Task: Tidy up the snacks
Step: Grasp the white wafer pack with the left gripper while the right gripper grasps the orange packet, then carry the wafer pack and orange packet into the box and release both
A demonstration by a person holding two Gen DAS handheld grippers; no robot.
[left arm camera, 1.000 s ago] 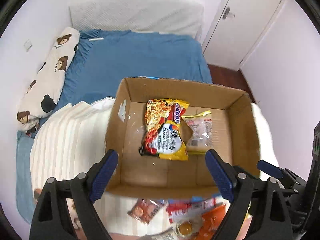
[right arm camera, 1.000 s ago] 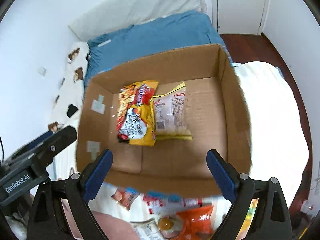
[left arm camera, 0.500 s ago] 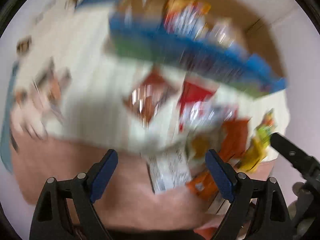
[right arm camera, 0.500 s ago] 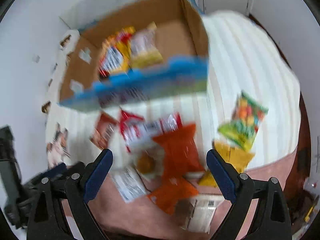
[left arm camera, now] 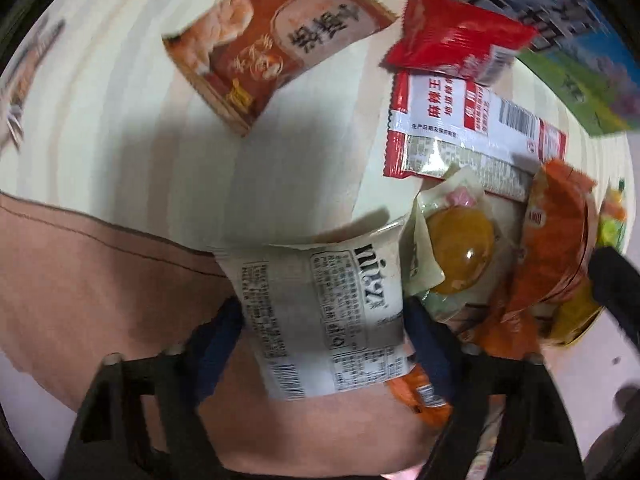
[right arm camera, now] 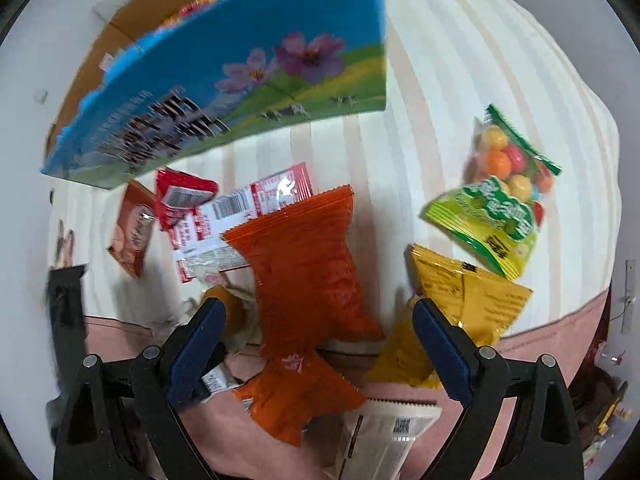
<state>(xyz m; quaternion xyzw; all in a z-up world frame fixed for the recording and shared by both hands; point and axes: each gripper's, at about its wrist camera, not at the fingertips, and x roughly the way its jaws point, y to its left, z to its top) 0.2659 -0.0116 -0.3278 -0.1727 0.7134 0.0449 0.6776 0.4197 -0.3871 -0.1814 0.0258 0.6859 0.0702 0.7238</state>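
Loose snacks lie on a cream striped blanket (left arm camera: 120, 128). My left gripper (left arm camera: 322, 340) points down over a white snack packet (left arm camera: 320, 312). Its jaws are closing, and the blue pads (left arm camera: 218, 340) touch the packet's two sides. My right gripper (right arm camera: 320, 344) stands open above an orange packet (right arm camera: 304, 264), which lies between its fingers untouched. A second orange packet (right arm camera: 300, 396) lies just under it. The cardboard box (right arm camera: 224, 80), with a blue flower print on its near wall, stands behind the pile. It holds a few packets.
Near the left gripper lie a brown packet (left arm camera: 272, 44), a small red one (left arm camera: 456, 40), a red-and-white one (left arm camera: 472, 128) and a clear packet with a yellow piece (left arm camera: 456, 256). A green candy bag (right arm camera: 500, 192) and yellow packets (right arm camera: 460, 296) lie to the right. The blanket's pink edge (left arm camera: 80, 280) is nearest me.
Both grippers came down from above the box to the snack pile in front of it. The left jaws have narrowed around the white packet. The right jaws stayed wide.
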